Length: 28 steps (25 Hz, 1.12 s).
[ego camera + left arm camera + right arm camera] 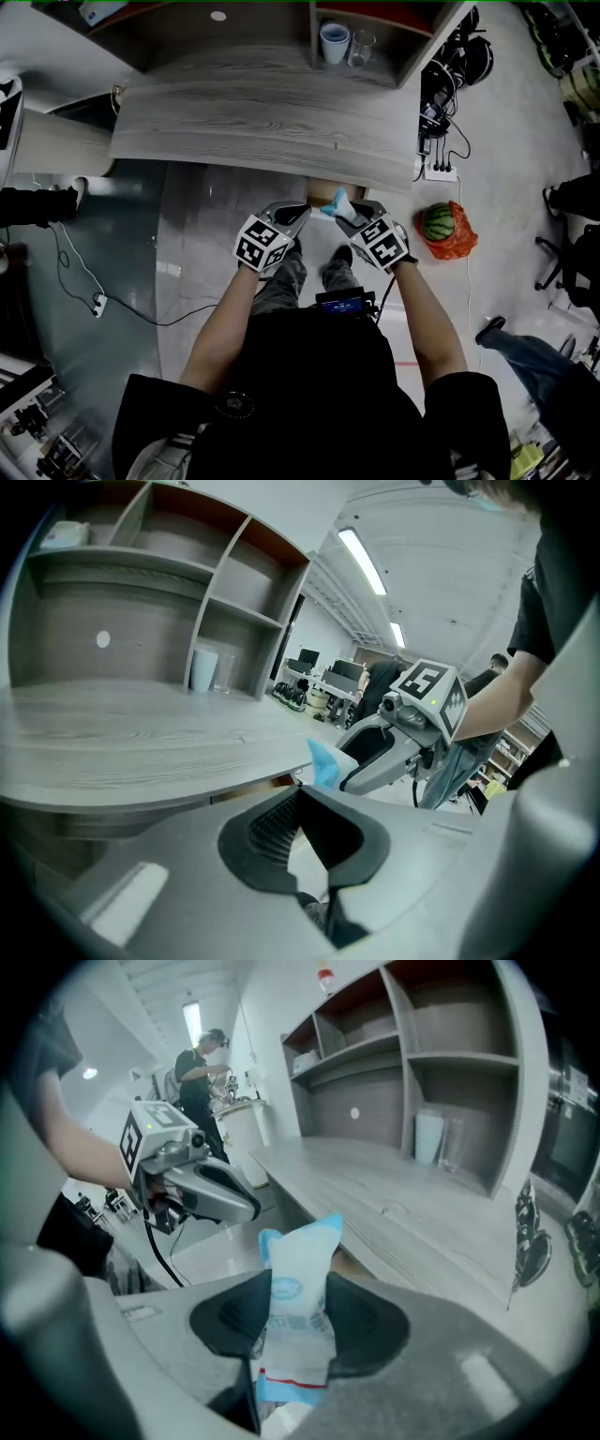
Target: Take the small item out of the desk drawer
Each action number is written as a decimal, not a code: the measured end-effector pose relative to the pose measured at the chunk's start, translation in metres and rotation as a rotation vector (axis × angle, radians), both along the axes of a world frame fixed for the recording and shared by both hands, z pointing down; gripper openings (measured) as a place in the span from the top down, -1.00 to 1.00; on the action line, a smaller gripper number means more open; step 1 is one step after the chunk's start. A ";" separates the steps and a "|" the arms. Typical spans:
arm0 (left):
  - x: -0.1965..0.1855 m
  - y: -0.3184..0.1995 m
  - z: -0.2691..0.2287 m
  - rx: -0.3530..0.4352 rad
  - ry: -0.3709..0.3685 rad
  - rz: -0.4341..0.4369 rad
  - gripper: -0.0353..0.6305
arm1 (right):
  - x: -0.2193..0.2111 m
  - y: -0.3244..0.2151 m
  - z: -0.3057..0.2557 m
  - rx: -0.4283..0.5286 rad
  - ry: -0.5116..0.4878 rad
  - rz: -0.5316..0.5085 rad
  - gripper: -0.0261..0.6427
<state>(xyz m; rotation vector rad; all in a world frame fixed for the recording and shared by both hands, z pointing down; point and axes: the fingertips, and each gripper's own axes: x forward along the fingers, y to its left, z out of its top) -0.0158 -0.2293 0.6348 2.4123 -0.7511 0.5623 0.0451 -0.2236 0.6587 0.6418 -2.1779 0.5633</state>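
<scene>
I stand at a grey wooden desk. My right gripper is shut on a small blue-and-white packet, held upright just off the desk's front edge; in the right gripper view the packet sticks up between the pads of that gripper. My left gripper hovers close beside it, shut and empty. A brown sliver of the drawer shows under the desk edge. From the left gripper view I see the right gripper with the packet.
A white cup and a glass stand in the desk's shelf unit. A watermelon in an orange bag and a power strip lie on the floor at right. Another person's leg is nearby.
</scene>
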 end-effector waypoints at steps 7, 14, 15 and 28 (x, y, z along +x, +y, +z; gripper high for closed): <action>0.014 0.003 -0.013 0.020 0.000 0.031 0.89 | 0.020 -0.001 -0.029 0.032 -0.085 0.150 0.40; 0.022 -0.001 -0.027 0.049 0.000 0.044 0.89 | 0.044 -0.007 -0.061 0.081 -0.170 0.297 0.40; 0.023 -0.001 -0.030 0.052 0.001 0.045 0.89 | 0.047 -0.007 -0.065 0.085 -0.182 0.312 0.40; 0.033 -0.011 -0.054 0.107 0.016 0.069 0.89 | 0.067 -0.013 -0.087 0.131 -0.250 0.433 0.40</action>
